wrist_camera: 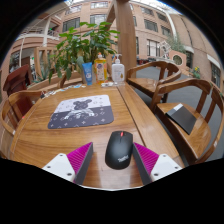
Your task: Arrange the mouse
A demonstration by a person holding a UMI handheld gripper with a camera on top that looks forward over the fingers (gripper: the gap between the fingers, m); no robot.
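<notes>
— Where the round wooden table [40, 135] curves off at its rim, how much room lies open?
— Bare planks surround one patterned mouse pad [80, 111]; two wooden chairs [175, 95] flank the far side.
— And the mouse [119, 149]?
— One smooth, black, rounded mouse sits between the fingers of the gripper [112, 160], spread apart, gaps either side.

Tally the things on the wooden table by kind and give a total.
Mouse: 1, between the open tool's fingers, gaps either side
Mouse mat: 1
Bottles: 3, blue, yellow, white pump
Potted plant: 1
Total: 6
</notes>
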